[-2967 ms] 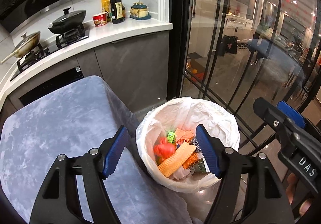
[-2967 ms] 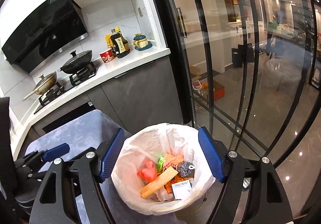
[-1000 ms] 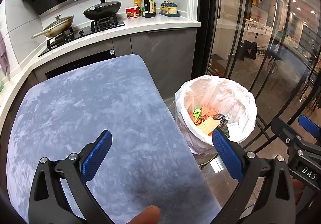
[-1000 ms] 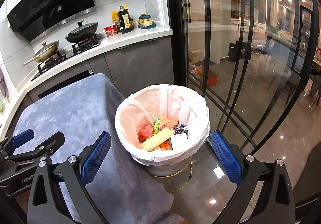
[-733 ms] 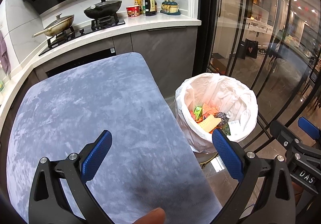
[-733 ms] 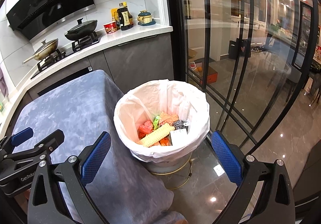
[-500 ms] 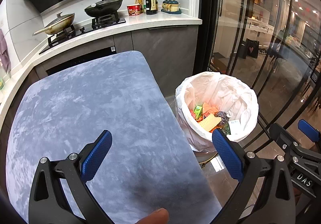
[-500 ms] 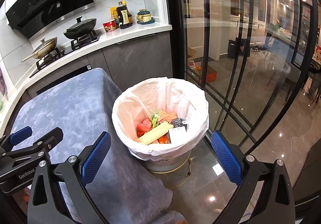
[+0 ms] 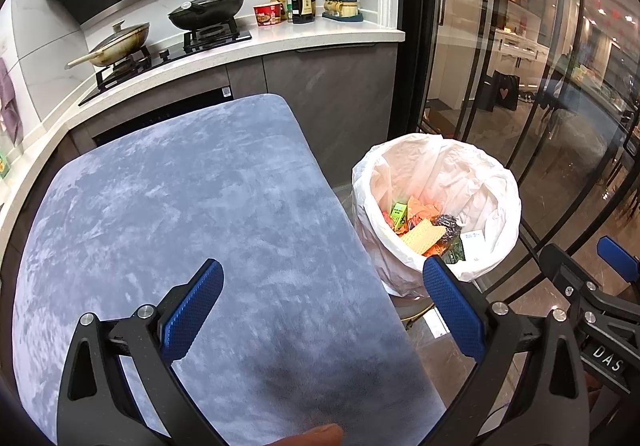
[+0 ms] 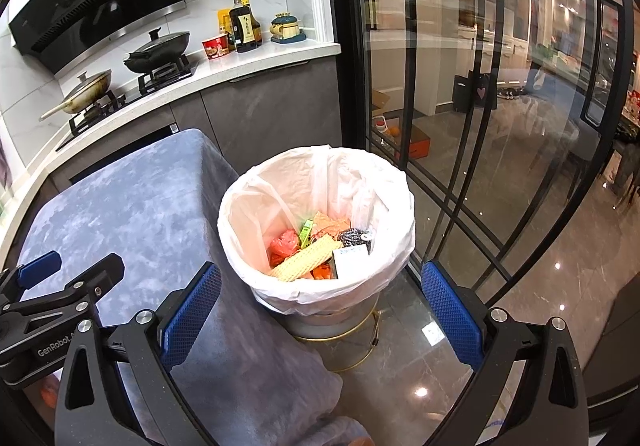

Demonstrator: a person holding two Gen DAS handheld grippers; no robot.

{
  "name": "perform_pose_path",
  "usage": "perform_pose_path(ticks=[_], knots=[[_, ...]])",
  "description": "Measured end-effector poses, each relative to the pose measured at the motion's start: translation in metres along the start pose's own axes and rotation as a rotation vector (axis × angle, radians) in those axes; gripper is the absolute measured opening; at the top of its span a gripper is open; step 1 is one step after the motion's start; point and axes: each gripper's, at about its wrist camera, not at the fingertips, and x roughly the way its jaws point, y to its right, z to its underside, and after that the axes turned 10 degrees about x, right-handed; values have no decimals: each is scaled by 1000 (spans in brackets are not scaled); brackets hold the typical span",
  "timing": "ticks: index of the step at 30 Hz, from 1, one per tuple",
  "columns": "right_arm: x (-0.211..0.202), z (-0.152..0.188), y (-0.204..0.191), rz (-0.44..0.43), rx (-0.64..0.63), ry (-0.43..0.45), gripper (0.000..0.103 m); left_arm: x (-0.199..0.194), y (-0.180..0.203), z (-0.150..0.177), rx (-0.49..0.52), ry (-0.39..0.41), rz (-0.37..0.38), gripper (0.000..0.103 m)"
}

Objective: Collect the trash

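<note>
Both my grippers empty, fingers spread wide.
Left gripper (image 9: 322, 310) over worktop (image 9: 180, 206); right gripper (image 10: 320, 310) near full trash bin (image 10: 400, 182).

Kitchen counter (image 9: 280, 42), black-framed glass doors (image 10: 480, 86), glossy floor (image 10: 540, 286).

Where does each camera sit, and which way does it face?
Left wrist: on the left gripper, above the grey cloth, facing the stove; a fingertip shows.
Right wrist: on the right gripper, looking down at the bin; the left gripper shows at its left.
Both views share bin, cloth and stove.
</note>
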Motion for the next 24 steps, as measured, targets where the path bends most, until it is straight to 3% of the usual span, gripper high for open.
perform_pose_path(ticks=[24], knots=[[6,5,0,8,0,-18,97,8,8,8,18,-29,12,95]])
